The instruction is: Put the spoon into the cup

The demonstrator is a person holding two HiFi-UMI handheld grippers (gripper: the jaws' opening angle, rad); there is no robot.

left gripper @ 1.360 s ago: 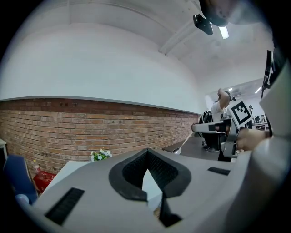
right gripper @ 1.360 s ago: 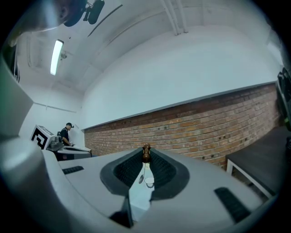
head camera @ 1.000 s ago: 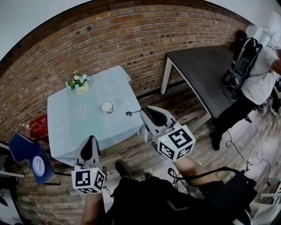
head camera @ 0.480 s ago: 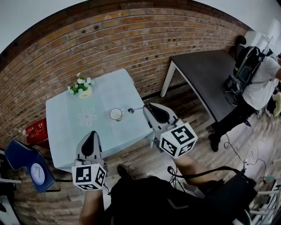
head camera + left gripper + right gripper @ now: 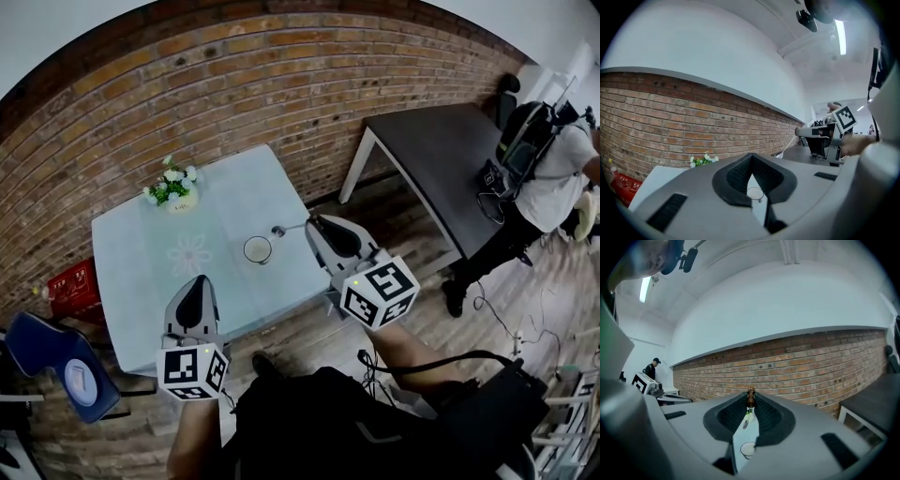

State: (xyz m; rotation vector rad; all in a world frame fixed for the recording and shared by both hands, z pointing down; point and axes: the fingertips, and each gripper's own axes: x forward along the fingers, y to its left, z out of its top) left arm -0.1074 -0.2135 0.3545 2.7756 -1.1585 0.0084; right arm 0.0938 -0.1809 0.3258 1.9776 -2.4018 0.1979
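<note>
A white cup stands on the pale blue table, near its right front part. My right gripper is shut on the handle of a small spoon, held level with its bowl just right of the cup and a little beyond it. In the right gripper view the spoon hangs from the fingertips, with the cup below it. My left gripper hovers over the table's front edge, shut and holding nothing. The cup shows through the slit between its jaws.
A pot of white flowers stands at the table's far side. A dark table is on the right, a person with a backpack beside it. A blue chair and a red crate sit left of the table.
Both grippers have moved forward toward the table. The spoon's bowl has come closer to the cup. The right gripper has kept its hold on the spoon.
</note>
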